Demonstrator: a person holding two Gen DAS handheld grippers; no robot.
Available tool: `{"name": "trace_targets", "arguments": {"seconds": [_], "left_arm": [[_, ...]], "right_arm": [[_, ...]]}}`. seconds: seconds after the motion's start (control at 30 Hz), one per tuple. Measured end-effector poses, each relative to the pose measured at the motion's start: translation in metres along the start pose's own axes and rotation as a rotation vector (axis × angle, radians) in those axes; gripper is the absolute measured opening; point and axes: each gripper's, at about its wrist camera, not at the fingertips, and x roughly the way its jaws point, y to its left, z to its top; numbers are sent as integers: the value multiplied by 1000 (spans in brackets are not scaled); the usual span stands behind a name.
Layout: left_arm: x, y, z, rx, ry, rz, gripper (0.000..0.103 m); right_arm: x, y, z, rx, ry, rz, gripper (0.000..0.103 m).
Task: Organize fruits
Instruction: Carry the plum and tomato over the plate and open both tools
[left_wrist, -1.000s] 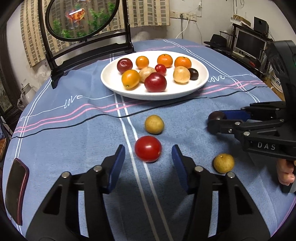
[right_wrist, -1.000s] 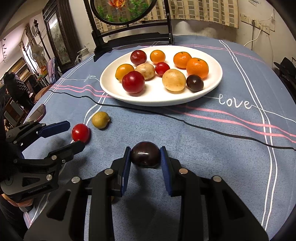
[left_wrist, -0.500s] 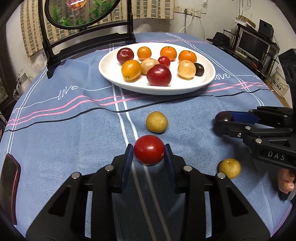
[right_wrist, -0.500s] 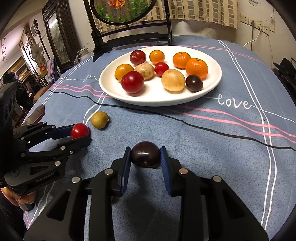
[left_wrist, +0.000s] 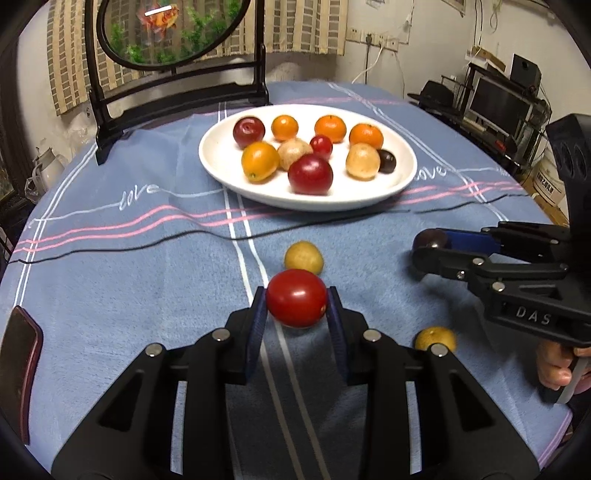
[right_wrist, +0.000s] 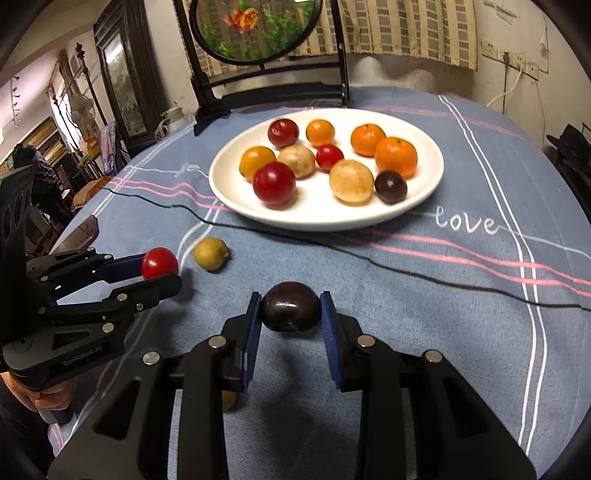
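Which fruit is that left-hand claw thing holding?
Start at the white plate of fruit and come toward the camera, past a yellowish fruit on the blue cloth. The left gripper pinches a red tomato, the only glossy red fruit off the plate.

Both views are evenly lit by indoor light from above, bright enough that colours read clearly. Soft dark shadows pool on the table directly beneath the left tongs and the right tongs. Small white glints sit on the red tomato and the dark plum. The white plate looks slightly smeared. Fisheye distortion bends the room, and black vignetting fills the corners.
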Motion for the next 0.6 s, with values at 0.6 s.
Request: {"name": "trace_targets", "arguments": {"seconds": [0.6], "left_arm": [[48, 33, 113, -201, -72, -2, 33]], "right_arm": [[24, -39, 82, 116, -239, -42, 32]]}}
